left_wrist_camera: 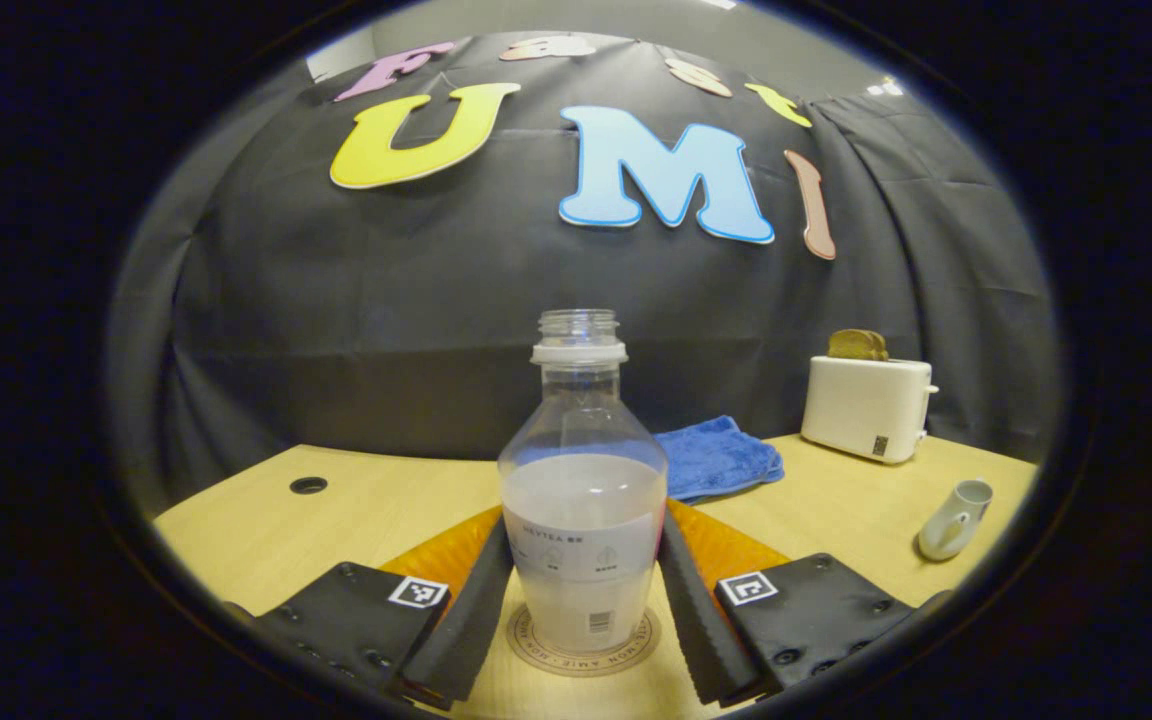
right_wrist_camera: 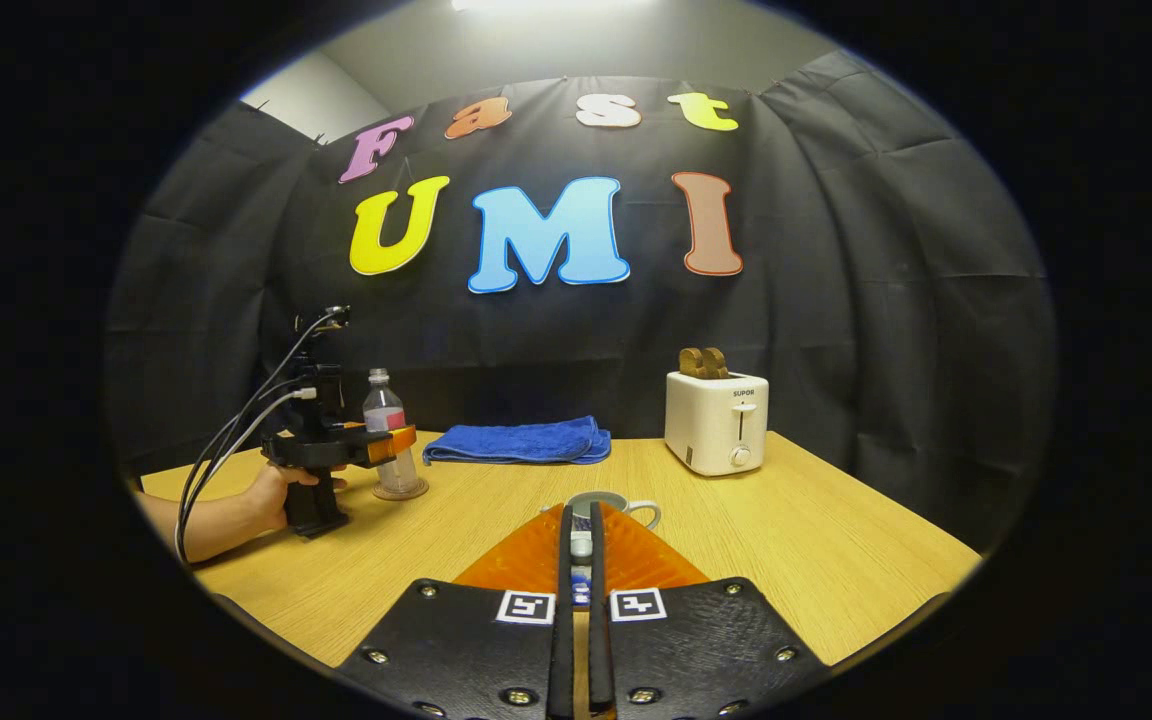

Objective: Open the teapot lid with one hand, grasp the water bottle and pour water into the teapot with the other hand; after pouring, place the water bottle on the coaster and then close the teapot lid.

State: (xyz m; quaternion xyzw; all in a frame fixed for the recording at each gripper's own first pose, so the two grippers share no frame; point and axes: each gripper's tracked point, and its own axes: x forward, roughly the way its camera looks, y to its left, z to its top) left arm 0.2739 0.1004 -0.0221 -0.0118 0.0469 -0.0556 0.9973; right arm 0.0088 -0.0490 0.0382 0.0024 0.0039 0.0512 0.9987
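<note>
A clear, uncapped water bottle, partly filled, stands upright on a round coaster. My left gripper has a finger pressed against each side of it. In the right gripper view the same bottle stands on the coaster at the left, with the left gripper around it and a hand on its grip. My right gripper is shut on a small pale lid. Just beyond its tips sits the teapot, mouth uncovered. The teapot also shows at the right of the left gripper view.
A folded blue towel lies at the back of the wooden table. A white toaster with bread in its slots stands back right. A round cable hole marks the table's left side.
</note>
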